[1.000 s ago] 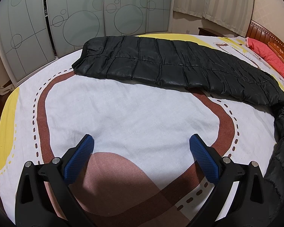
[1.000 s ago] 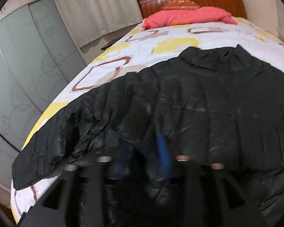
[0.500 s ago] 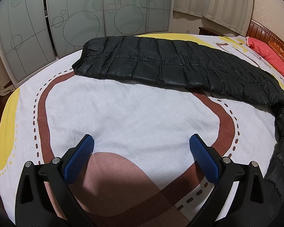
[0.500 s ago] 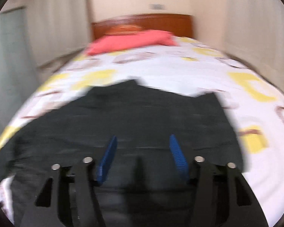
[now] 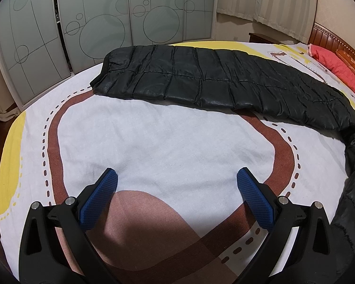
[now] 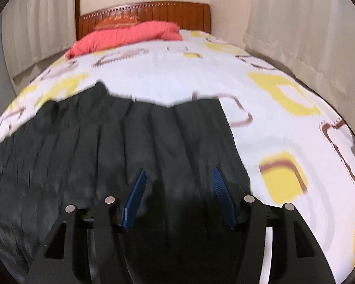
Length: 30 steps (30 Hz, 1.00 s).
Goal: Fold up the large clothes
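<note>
A black quilted down jacket lies spread on the bed. One long sleeve [image 5: 213,80] stretches across the far side of the left wrist view, and part of the body [image 5: 352,189] shows at the right edge. My left gripper [image 5: 177,177] hovers open over bare bedsheet, well short of the sleeve, with nothing between its blue pads. In the blurred right wrist view the jacket body [image 6: 106,142] fills the left and middle. My right gripper [image 6: 179,172] is above it near its right edge, jaws apart and nothing pinched.
The bedsheet [image 6: 284,123] is white with yellow and brown shapes. A red quilt [image 6: 125,37] lies against the wooden headboard [image 6: 144,11]. Frosted wardrobe doors [image 5: 106,23] stand past the bed's far edge. Curtains [image 6: 307,23] hang to the right.
The right gripper has swung to the right across the jacket, from the sleeve side to the body's right edge. Its jaws now stand visibly apart. The left gripper has kept still.
</note>
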### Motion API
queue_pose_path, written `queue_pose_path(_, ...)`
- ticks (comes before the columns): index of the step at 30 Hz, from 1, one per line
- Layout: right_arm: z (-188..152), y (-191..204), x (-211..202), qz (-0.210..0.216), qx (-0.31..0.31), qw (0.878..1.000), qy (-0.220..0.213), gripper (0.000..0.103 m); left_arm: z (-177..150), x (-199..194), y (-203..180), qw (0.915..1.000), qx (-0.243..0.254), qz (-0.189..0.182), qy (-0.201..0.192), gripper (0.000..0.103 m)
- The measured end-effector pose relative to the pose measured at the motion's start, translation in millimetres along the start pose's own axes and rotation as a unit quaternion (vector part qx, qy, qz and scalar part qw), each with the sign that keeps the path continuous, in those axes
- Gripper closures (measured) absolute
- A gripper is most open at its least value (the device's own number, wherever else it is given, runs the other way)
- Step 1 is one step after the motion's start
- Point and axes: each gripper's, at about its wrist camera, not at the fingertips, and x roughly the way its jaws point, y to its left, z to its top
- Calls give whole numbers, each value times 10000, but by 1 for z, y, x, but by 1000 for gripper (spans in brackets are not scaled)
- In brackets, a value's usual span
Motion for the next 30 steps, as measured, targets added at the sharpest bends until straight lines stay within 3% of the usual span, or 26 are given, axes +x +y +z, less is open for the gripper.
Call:
queue_pose_path(2,7,3,22,-40,28,10000,42,45,0,0,-1,10000,5,10,-3,2)
queue_pose_path(5,2,8,62,-121,-138,9982,569,42,0,1,0,10000,6,12,-4,2)
queue_pose_path(8,10,11,51,-155,-130,9985,502,42,-1,1,0,10000,8,16,-11,2)
queue_pose_path(14,17,35,27,321,-113,9994,9,41,-1,2,-1,10000,20,32,-19,2)
queue_pose_path(18,14,56,63,447,-170,9976,504,39,-1,2,-1,10000,15,26,-24,2)
queue_pose_path(23,20,59,55,429,-275,9978,413,39,-1,2,-2,10000,18,28,-21,2)
queue_pose_path(27,25,46,42,154,-177,9997,26,39,-1,2,-2,10000,20,30,-22,2)
queue_pose_path(30,25,28,68,111,116,9988,460,38,-1,2,-2,10000,24,36,-21,2)
